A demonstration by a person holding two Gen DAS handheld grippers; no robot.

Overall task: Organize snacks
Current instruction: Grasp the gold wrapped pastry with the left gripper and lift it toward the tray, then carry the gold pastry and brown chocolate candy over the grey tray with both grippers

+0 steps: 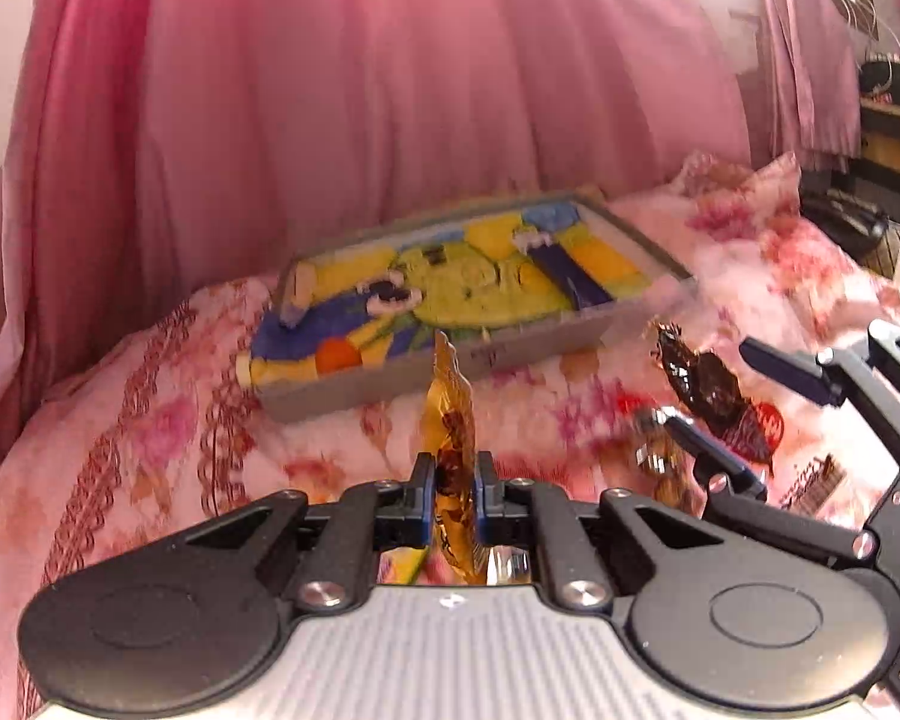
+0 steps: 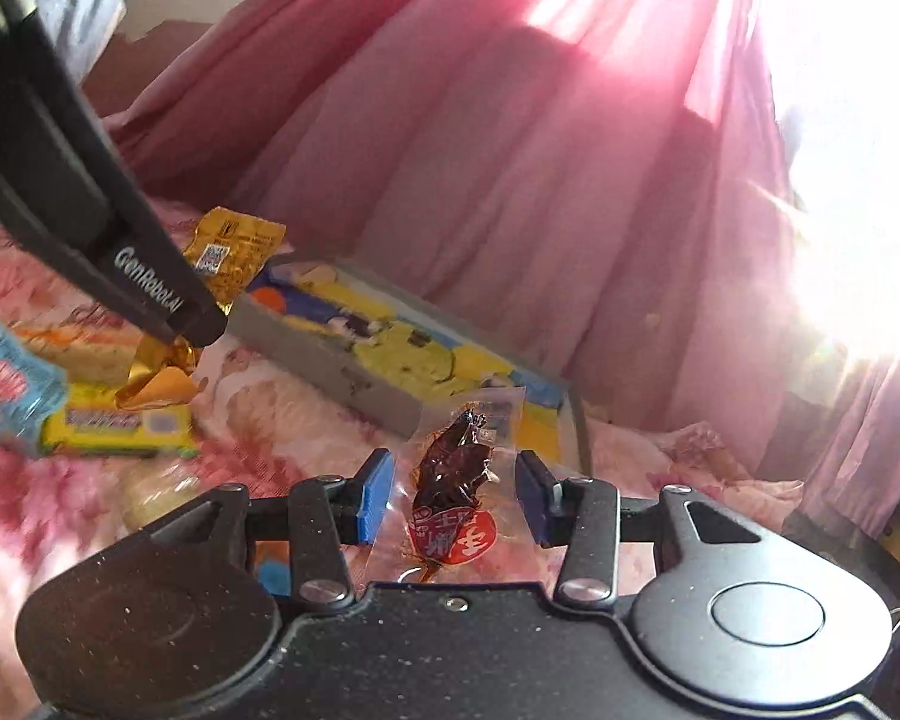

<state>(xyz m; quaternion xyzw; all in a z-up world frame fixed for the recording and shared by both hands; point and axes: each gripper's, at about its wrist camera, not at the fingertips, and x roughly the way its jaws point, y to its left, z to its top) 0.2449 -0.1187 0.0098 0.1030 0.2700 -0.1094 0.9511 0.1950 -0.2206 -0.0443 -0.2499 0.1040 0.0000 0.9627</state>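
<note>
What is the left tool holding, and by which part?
A gold snack packet, pinched edge-on in the left tool roughly across its middle, with its upper end sticking up free.

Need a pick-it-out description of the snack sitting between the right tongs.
Start at the grey tray with the yellow-and-blue cartoon bottom, lying on the pink floral bedspread before the pink curtain. Just in front of the tray's near corner, between the open right tongs, is a clear snack packet. Unlike the gold, yellow and blue wrappers nearby, it is see-through, showing dark brown food and a red label.
</note>
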